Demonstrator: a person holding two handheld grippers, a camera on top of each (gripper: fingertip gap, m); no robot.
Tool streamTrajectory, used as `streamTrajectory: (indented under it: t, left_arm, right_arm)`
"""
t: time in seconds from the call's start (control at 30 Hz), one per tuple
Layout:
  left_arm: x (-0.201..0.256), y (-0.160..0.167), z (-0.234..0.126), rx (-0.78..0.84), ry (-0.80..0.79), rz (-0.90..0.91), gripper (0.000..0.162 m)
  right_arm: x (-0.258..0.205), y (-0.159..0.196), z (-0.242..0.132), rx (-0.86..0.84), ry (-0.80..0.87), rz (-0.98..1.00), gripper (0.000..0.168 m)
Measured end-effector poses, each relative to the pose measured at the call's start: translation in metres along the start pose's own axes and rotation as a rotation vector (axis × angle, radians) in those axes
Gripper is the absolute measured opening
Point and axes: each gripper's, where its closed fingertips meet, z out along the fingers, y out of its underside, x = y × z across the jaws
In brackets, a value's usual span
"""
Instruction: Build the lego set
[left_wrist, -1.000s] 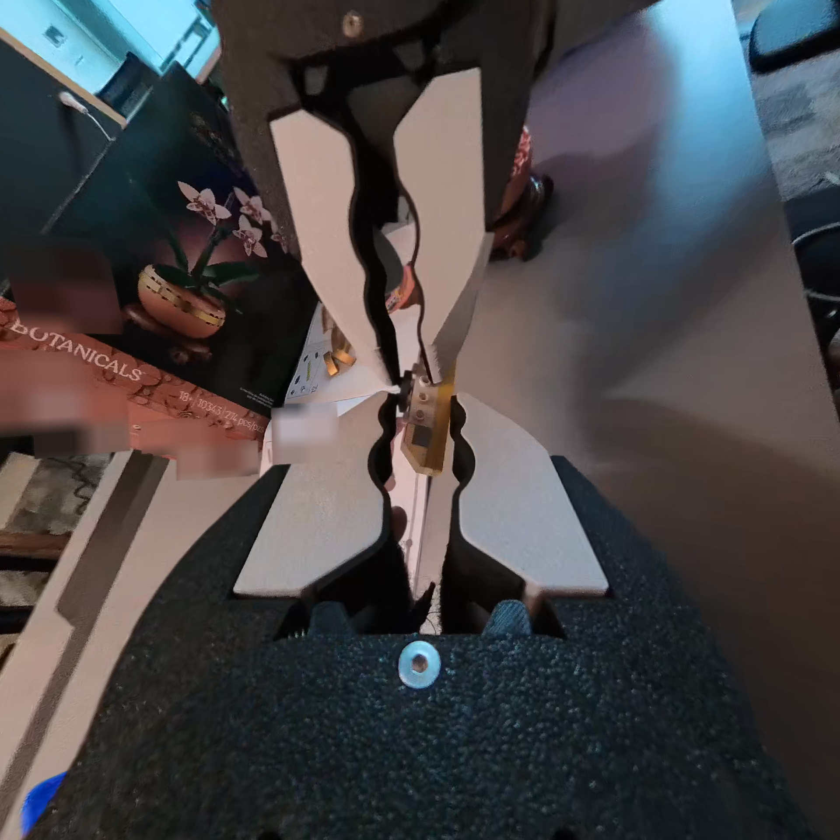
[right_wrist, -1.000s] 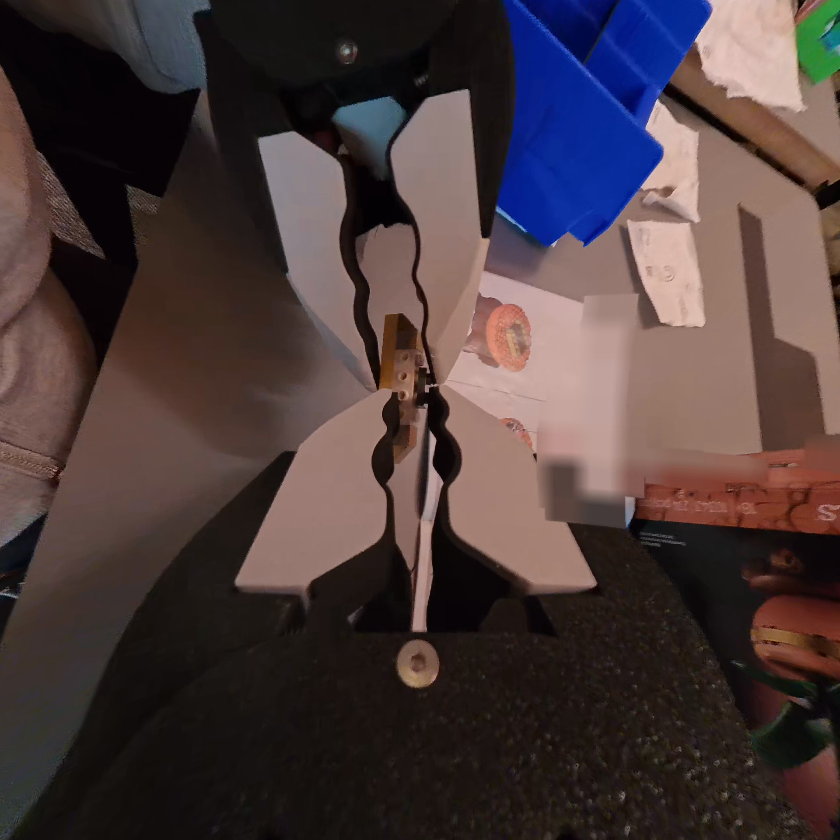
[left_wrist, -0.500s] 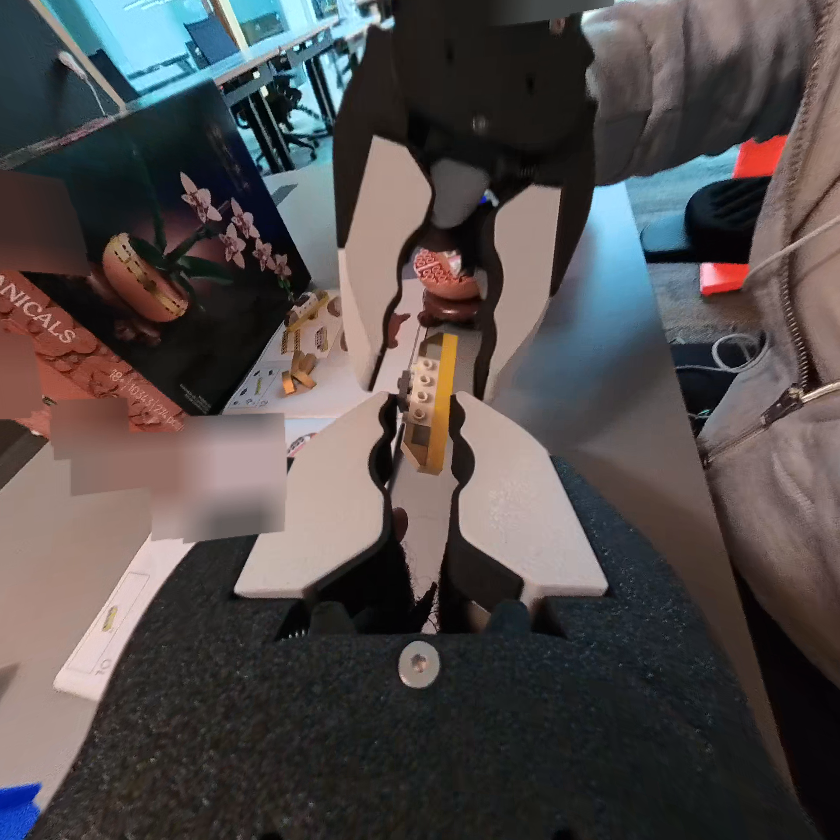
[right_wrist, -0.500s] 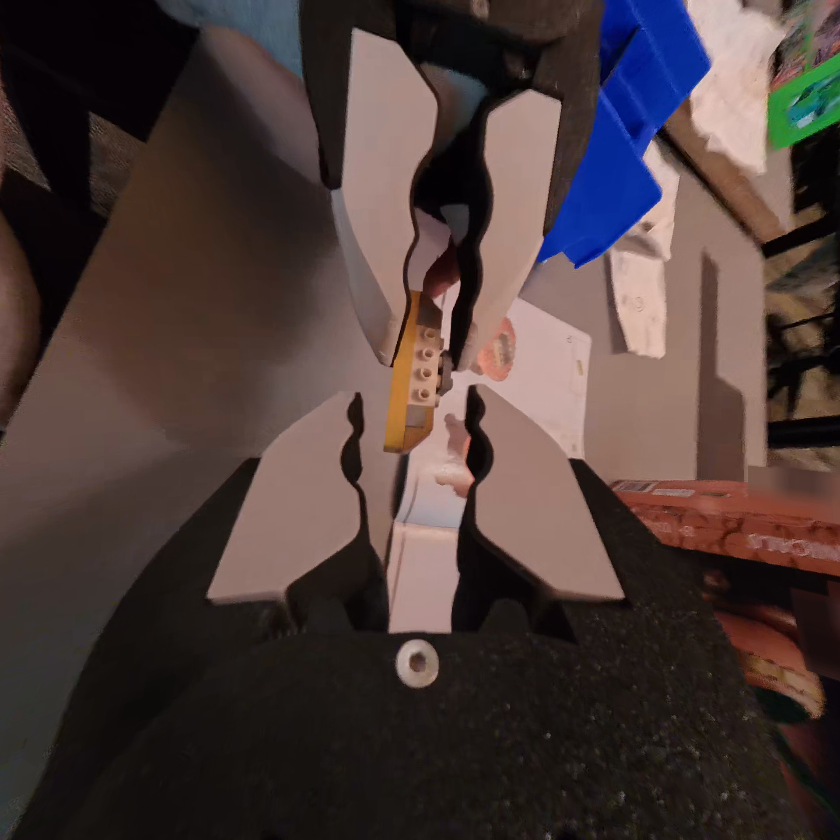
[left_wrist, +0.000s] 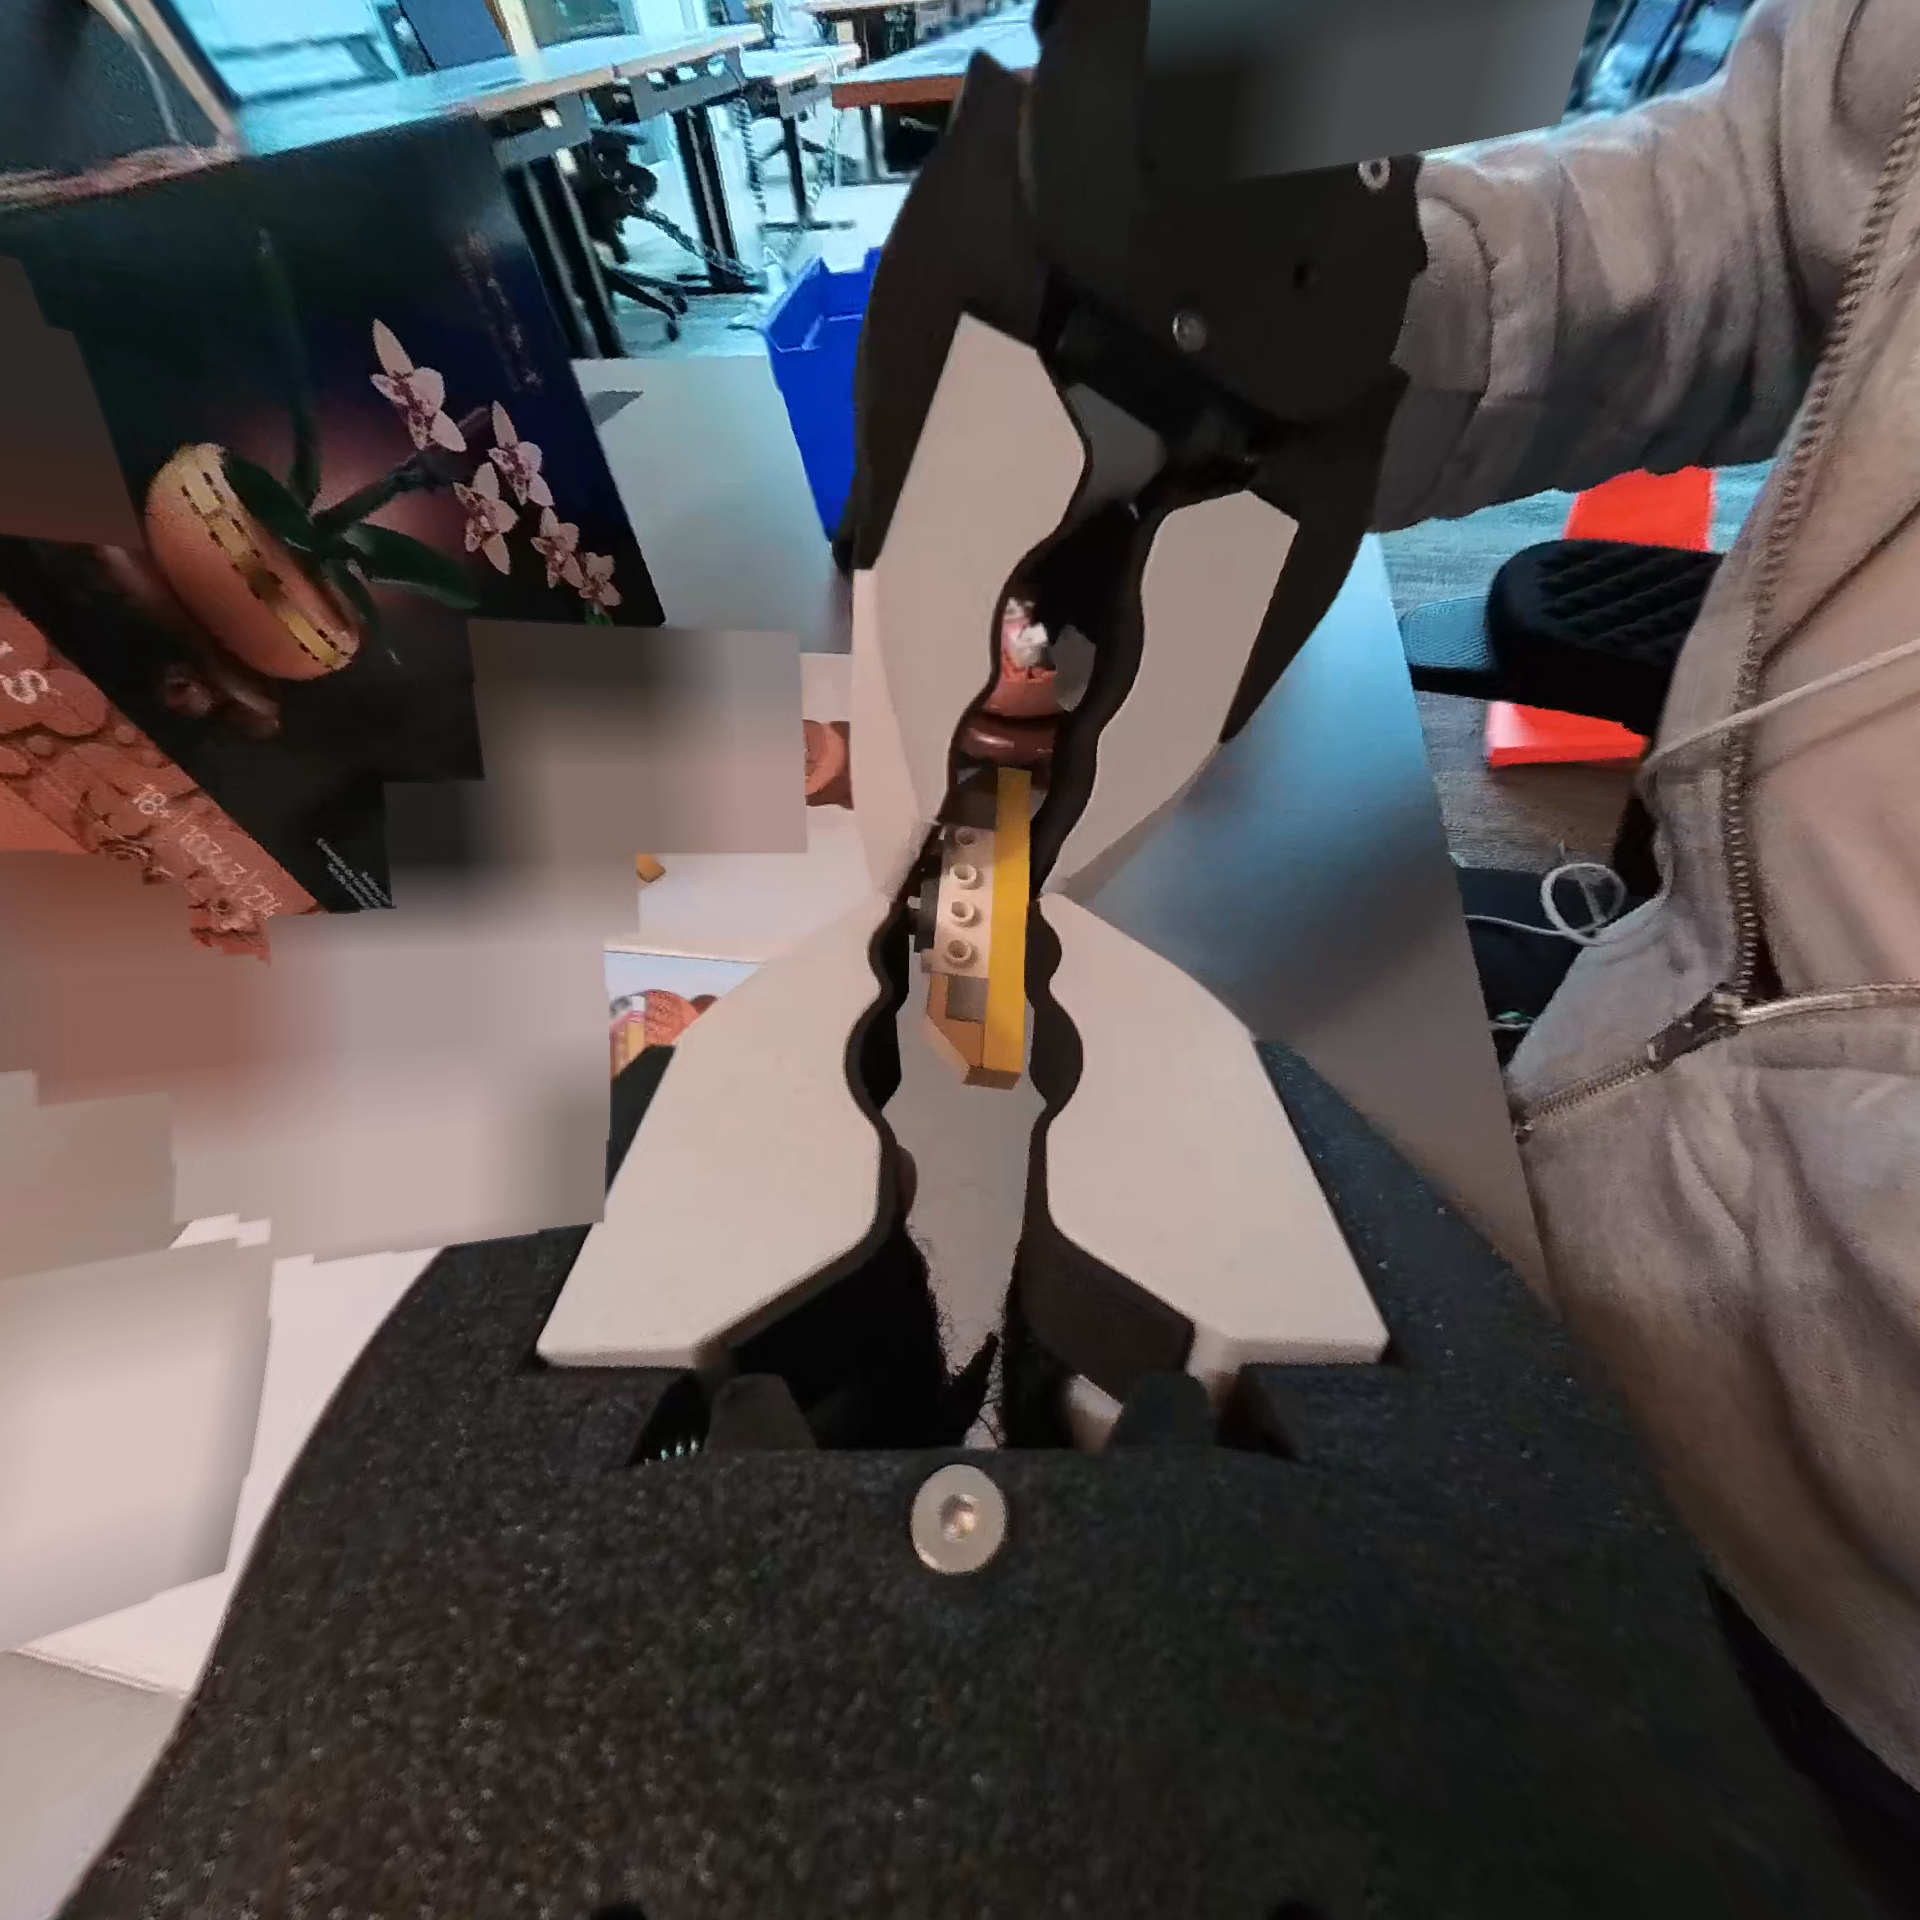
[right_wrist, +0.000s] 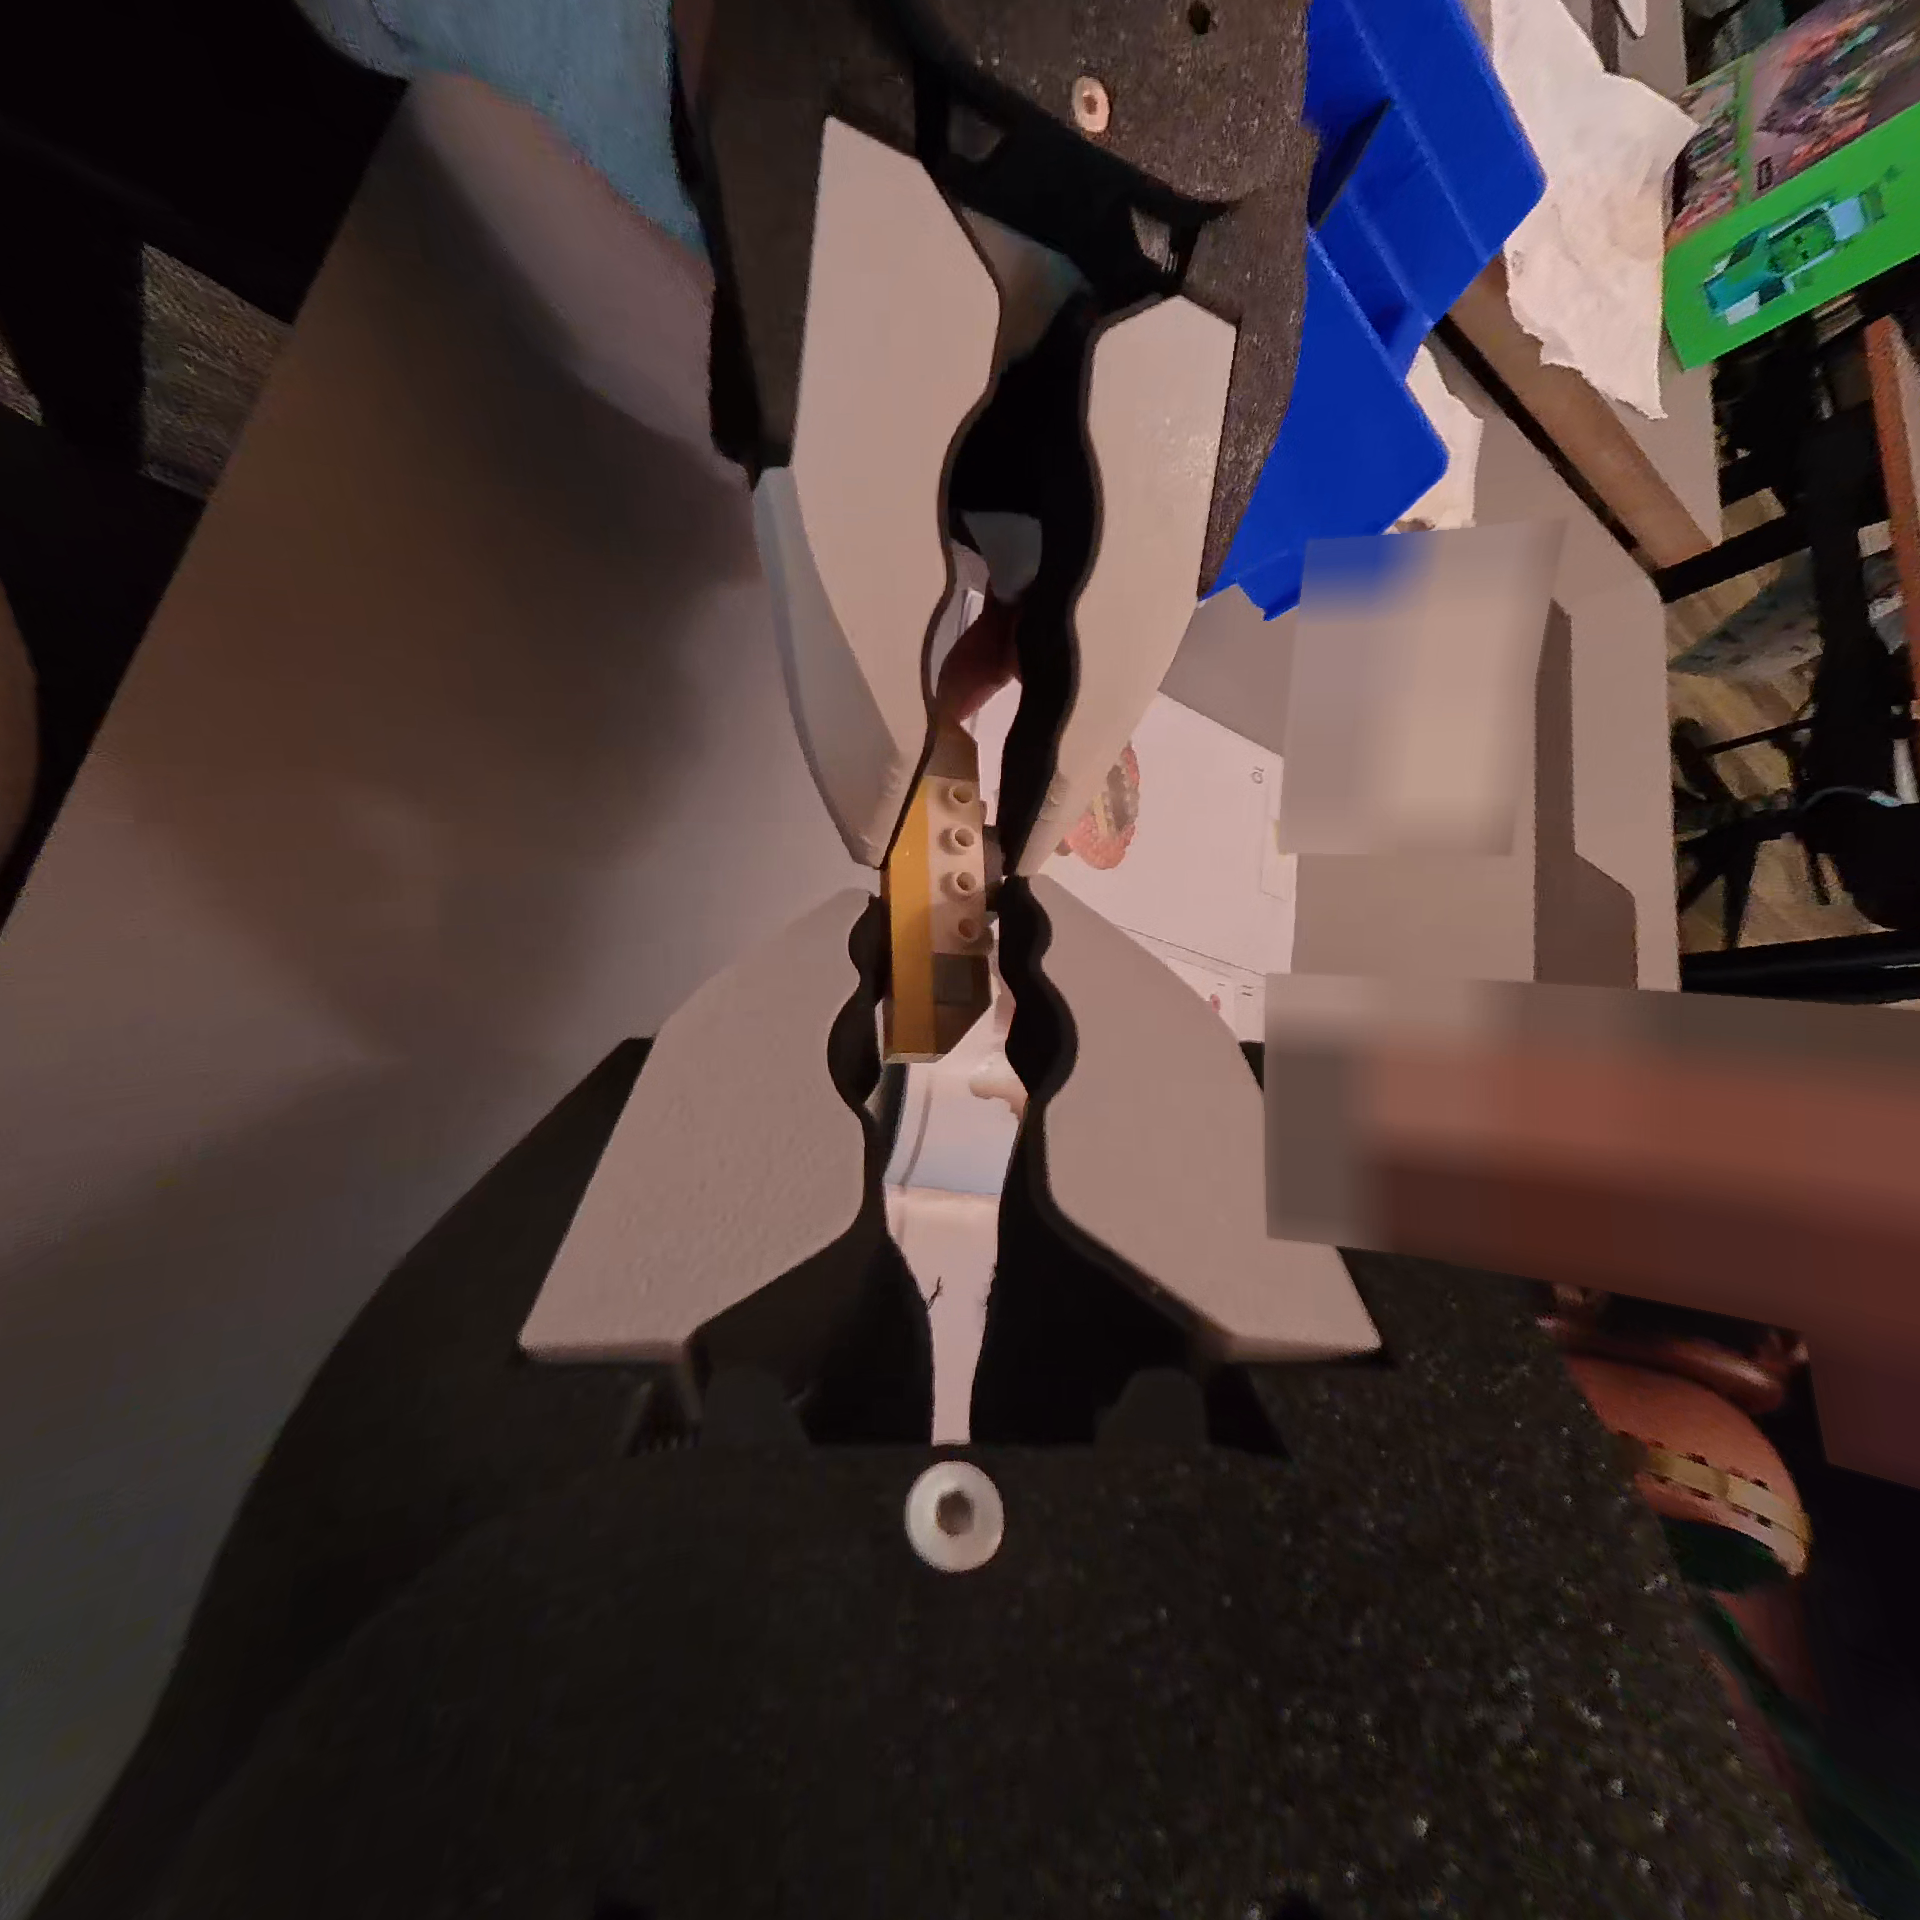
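a: left gripper (left_wrist: 961, 914) clamped on the yellow lego piece (left_wrist: 987, 935), which hangs in the air above the grey table (left_wrist: 1278, 883), its long axis running straight along the fingers

b: and the studs?

a: a row of grey studs faces sideways, the angled end points back toward the left gripper's body

b: the right gripper (right_wrist: 940, 904)?

a: tip to tip with the left, fingers narrowed around the near end of the same piece; can't tell if they actually pinch it

b: background?

a: flower-picture box (left_wrist: 343, 540) on one side, blue bin (right_wrist: 1382, 343) behind, instruction sheet (right_wrist: 1174, 831) underneath
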Motion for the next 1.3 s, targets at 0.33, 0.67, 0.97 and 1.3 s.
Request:
streamTrajectory:
  t: [0.33,0.67,0.97,1.3]
  left_arm:
    - [-0.008,-0.024,-0.005,0.129,-0.07,-0.018,0.021]
    - [-0.006,-0.059,-0.017,0.473,0.161,-0.571,0.031]
    - [0.001,-0.072,-0.012,0.538,0.166,-0.558,0.007]
    - [0.018,-0.084,0.003,0.566,0.364,-0.725,0.007]
  right_arm:
    - [0.022,-0.012,-0.018,0.073,0.147,-0.105,0.021]
    - [0.043,-0.029,-0.049,0.111,0.474,-0.349,0.021]
    - [0.039,-0.037,-0.071,0.257,0.497,-0.238,0.041]
    - [0.027,-0.038,-0.074,0.354,0.367,-0.159,0.023]
